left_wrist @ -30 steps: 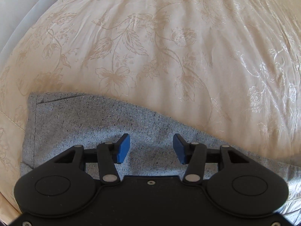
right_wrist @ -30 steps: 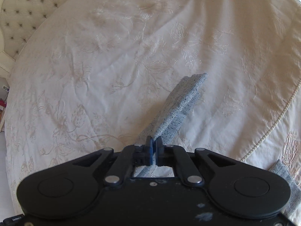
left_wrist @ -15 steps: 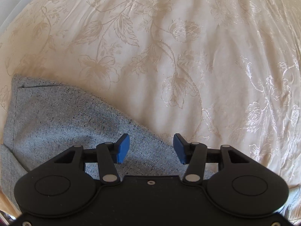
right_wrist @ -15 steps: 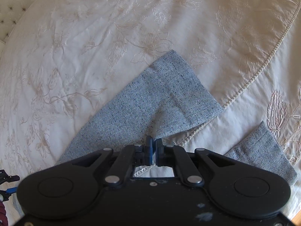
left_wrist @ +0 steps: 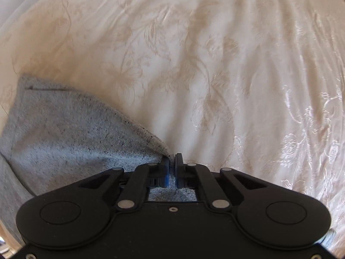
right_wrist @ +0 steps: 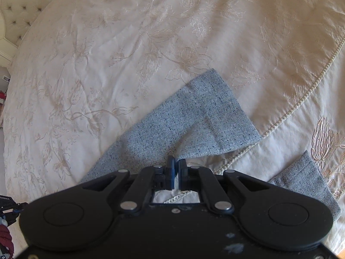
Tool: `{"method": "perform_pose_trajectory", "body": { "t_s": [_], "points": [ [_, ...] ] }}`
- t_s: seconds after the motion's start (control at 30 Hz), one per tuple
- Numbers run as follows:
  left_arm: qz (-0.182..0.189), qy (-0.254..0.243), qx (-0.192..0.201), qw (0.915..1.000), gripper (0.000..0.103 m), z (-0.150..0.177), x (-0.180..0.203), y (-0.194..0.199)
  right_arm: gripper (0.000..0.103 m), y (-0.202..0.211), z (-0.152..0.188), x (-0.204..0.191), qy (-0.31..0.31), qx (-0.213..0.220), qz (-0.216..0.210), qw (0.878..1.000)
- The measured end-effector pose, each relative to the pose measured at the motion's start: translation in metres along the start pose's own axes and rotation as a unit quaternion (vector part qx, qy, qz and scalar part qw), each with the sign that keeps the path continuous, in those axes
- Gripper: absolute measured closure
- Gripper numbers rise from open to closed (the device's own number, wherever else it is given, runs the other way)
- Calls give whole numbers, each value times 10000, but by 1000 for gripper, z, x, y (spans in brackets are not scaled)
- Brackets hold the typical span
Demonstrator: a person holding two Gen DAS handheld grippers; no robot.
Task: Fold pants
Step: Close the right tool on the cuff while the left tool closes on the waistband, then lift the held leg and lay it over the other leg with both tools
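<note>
Left gripper: blue pads pressed nearly together, clamped on an edge of the grey speckled pants. Fabric visible in the narrow gap between pads and again below them in the frame window. Cloth lifted into a ridge running from the pinch point up and left. Upper section of the pants spread to the left of the gripper, with a dark slit-like seam line near its top left corner. Left wrist view slightly motion-blurred.

Right gripper: pads likewise close together, pinching an edge of one pant leg. Leg fanned out ahead of the fingers, hem end toward upper right, a soft crease running through it. Remainder of leg trailing down and left behind the gripper body. Second leg end lying flat at lower right, apart from the first, partly hidden by the gripper housing.

Surface: cream bedspread with embroidered floral pattern, lightly wrinkled; same bedspread filling the left wrist view. Corded trim running diagonally across right side, passing under the lifted leg and showing through the right gripper's frame window. Tufted headboard at upper left corner of right wrist view. Dark and red objects at the lower left edge, too small to identify.
</note>
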State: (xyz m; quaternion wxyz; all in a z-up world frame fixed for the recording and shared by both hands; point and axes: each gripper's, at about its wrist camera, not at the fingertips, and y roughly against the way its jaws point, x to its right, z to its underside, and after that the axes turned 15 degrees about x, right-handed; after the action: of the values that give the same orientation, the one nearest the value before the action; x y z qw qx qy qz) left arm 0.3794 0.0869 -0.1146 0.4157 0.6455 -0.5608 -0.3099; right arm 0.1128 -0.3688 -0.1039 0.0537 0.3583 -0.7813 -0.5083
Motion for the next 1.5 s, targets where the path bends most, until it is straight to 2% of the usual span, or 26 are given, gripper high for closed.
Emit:
{"method": "perform_pose_trajectory", "body": {
  "t_s": [0.1,0.3,0.43,0.6,0.73,0.93,1.1,1.27,1.4,1.5],
  "points": [
    [97,-332,499,9982,98,-2,-1,41,98,10,-12,-15,154,160,-165,9996],
    [471,-73,887,9949,98,16,-36,115,98,49,-31,-25,182,521,-645,9964],
    [513,-126,1081,9927,98,44,-58,149,98,75,-25,-5,109,567,-796,9952],
    [412,-184,1015,9938,98,107,-76,173,98,102,2,30,142,529,-659,9963],
    [260,-205,726,9968,98,160,-89,173,98,113,33,58,103,344,-406,9985],
    [70,-22,-3,10000,98,209,-110,134,98,101,87,83,280,99,80,9995],
    [139,-292,-193,9993,98,221,-111,112,98,92,113,97,54,117,407,9991],
    [352,-601,-263,9972,98,221,-109,107,98,93,113,95,-103,241,594,9979],
    [580,-822,-242,9946,98,213,-108,108,98,111,94,79,45,617,609,9962],
    [760,-984,-155,9921,98,205,-107,115,99,153,88,65,138,1404,634,9880]
  ]
}}
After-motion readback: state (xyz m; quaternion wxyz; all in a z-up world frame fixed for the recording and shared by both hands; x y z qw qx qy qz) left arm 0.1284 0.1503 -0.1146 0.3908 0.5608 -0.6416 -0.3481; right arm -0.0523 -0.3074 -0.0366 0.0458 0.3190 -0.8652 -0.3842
